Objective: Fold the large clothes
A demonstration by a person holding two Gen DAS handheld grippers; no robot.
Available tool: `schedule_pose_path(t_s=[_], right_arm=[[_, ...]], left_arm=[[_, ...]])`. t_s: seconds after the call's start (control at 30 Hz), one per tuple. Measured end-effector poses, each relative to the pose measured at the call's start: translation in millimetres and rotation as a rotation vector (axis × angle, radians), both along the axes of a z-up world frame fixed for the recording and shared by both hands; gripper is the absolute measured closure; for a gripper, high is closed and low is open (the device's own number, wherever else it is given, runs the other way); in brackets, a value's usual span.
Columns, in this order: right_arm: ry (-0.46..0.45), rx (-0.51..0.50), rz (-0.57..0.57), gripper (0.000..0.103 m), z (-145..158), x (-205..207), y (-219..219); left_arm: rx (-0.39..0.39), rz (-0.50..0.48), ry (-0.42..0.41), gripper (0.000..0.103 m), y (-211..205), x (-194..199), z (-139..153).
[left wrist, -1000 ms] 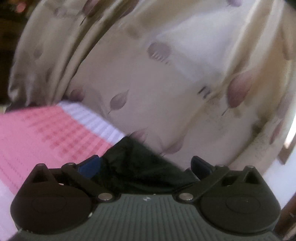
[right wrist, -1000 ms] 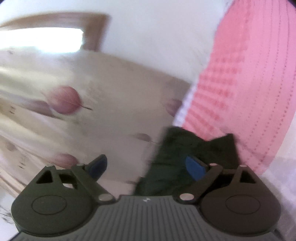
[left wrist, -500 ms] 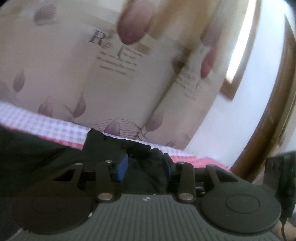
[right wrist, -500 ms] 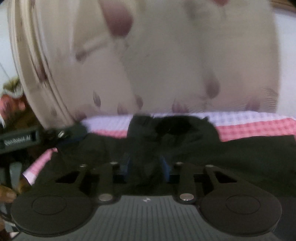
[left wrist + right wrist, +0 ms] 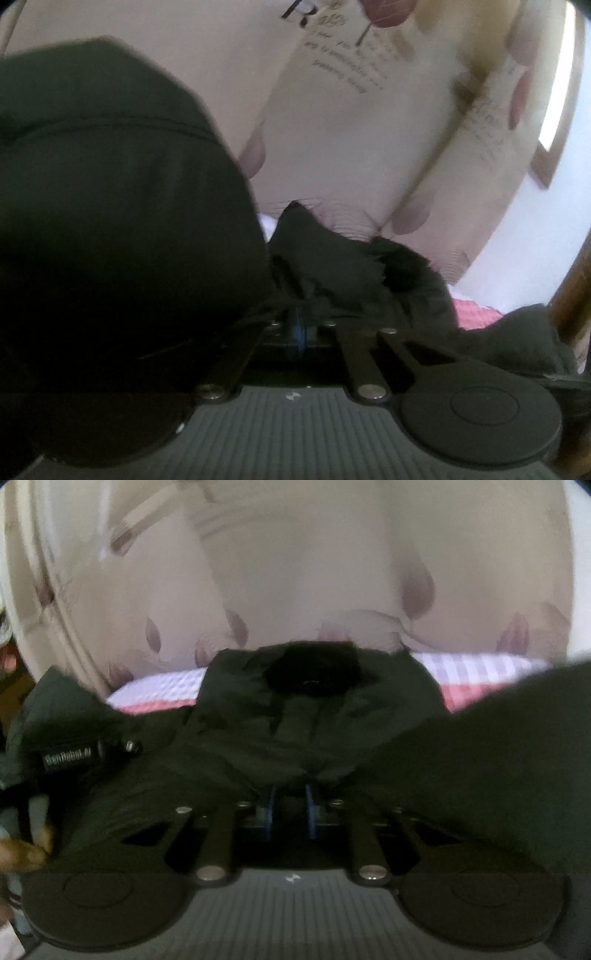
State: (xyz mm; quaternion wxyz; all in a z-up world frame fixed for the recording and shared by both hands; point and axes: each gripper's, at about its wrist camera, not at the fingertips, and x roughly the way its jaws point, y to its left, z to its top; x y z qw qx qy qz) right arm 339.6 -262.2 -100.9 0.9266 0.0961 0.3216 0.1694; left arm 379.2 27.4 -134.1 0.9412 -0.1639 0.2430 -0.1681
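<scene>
One dark green-black fabric garment (image 5: 295,731), large, with one collar opening visible at its far end in the right wrist view; in the left wrist view the same garment (image 5: 110,221) fills the left half.

Two handheld grippers counted: one left gripper (image 5: 297,328), one right gripper (image 5: 290,805). Each shows two blue finger pads (image 5: 310,808) and two round black side discs.

One pink-and-white checked bed cover (image 5: 480,664).

One cream curtain with mauve leaf print (image 5: 295,572).

One wooden window frame (image 5: 546,162), in the left wrist view only.
</scene>
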Motion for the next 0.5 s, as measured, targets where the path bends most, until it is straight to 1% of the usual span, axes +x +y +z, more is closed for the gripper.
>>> schedule_pose_path(t_s=[0.03, 0.07, 0.1, 0.2, 0.4, 0.5], right_arm=[[0.013, 0.028, -0.018, 0.096, -1.6, 1.9, -8.3], [0.025, 0.047, -0.033, 0.102, -4.3, 5.4, -15.3], [0.036, 0.070, -0.047, 0.102, -6.1, 6.1, -25.4], [0.038, 0.081, -0.085, 0.103, -7.2, 3.5, -47.5], [0.016, 0.065, -0.109, 0.103, -8.8, -5.9, -80.4], [0.004, 0.097, -0.141, 0.103, -10.0, -14.0, -106.7]], left_arm=[[-0.002, -0.002, 0.006, 0.092, 1.8, 1.8, -1.3], [-0.005, -0.001, 0.008, 0.092, 3.6, 2.9, -3.2], [-0.014, 0.004, 0.008, 0.092, 6.4, 3.3, -4.1], [-0.032, 0.040, 0.009, 0.092, 17.3, 4.2, -4.7], [0.000, 0.061, 0.002, 0.092, 44.4, -2.2, -0.9], [-0.009, 0.096, -0.002, 0.092, 64.2, -5.6, 0.5]])
